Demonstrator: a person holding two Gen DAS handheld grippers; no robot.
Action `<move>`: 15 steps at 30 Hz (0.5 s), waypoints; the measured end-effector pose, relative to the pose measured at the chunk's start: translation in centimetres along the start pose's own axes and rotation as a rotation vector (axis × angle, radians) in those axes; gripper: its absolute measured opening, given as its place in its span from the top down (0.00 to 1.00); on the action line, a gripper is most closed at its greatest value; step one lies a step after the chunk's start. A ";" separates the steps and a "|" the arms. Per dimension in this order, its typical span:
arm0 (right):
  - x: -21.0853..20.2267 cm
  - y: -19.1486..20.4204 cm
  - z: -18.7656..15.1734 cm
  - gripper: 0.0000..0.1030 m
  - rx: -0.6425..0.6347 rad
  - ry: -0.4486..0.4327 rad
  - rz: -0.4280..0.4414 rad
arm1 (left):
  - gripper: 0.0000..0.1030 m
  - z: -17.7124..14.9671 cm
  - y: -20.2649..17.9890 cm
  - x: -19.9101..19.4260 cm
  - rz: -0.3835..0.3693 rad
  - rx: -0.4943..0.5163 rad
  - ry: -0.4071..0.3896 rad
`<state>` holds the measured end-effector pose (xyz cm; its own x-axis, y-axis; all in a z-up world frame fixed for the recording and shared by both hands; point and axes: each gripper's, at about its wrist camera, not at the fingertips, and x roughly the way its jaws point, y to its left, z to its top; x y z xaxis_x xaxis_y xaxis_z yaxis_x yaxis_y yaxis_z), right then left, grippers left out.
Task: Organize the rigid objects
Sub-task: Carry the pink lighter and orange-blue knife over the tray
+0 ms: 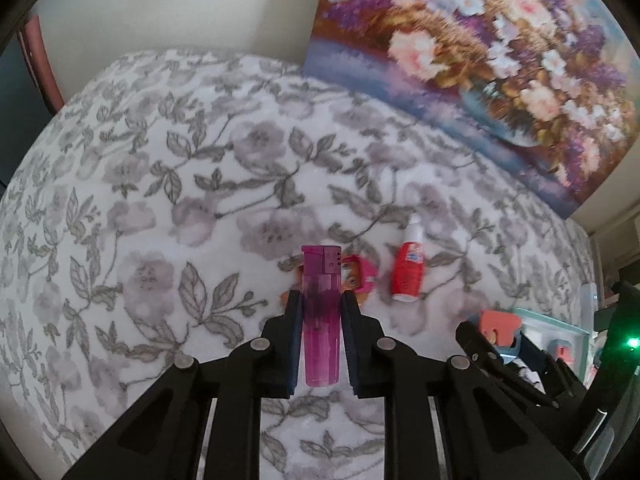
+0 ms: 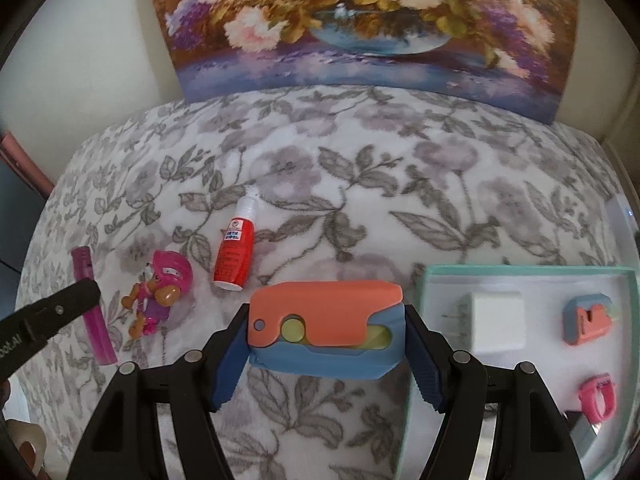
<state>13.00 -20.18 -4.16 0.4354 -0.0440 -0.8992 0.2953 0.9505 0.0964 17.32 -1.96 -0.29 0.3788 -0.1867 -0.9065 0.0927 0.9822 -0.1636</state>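
My left gripper (image 1: 320,300) is shut on a translucent pink lighter (image 1: 321,320), which points forward above the floral blanket (image 1: 160,200). The lighter (image 2: 94,312) and a left finger (image 2: 60,312) also show in the right wrist view. My right gripper (image 2: 326,316) is shut on an orange and blue plastic toy block (image 2: 324,330), just left of the teal tray (image 2: 430,280). A pink toy figure (image 2: 160,292) and a red bottle with a white cap (image 2: 234,256) lie on the blanket between the grippers.
The teal tray holds a white cube (image 2: 492,324), a small orange and blue piece (image 2: 586,318) and a pink ring-shaped toy (image 2: 598,398). A flower painting (image 2: 360,20) leans against the wall behind the blanket. The right gripper shows at the right of the left wrist view (image 1: 500,344).
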 end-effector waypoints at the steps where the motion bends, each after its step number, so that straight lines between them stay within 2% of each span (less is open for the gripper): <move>1: -0.3 -0.2 0.0 0.28 0.007 0.000 -0.002 | 0.81 0.0 -0.4 -0.6 -0.004 0.005 -0.009; 9: -5.3 -3.2 -1.3 0.28 0.089 -0.012 -0.032 | 0.81 -1.3 -3.7 -5.3 -0.052 0.058 -0.086; 12: -7.3 -4.4 -2.0 0.28 0.099 -0.024 -0.072 | 0.81 -2.3 -4.8 -6.9 -0.061 0.078 -0.110; 15: -9.0 -5.7 -2.7 0.28 0.126 -0.039 -0.068 | 0.81 -3.6 -5.5 -8.1 -0.074 0.088 -0.125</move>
<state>5.09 -24.34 2.24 0.4430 -0.1213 -0.8883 0.4285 0.8989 0.0910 10.39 -5.74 6.57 0.4787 -0.2651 -0.8370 0.2030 0.9609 -0.1882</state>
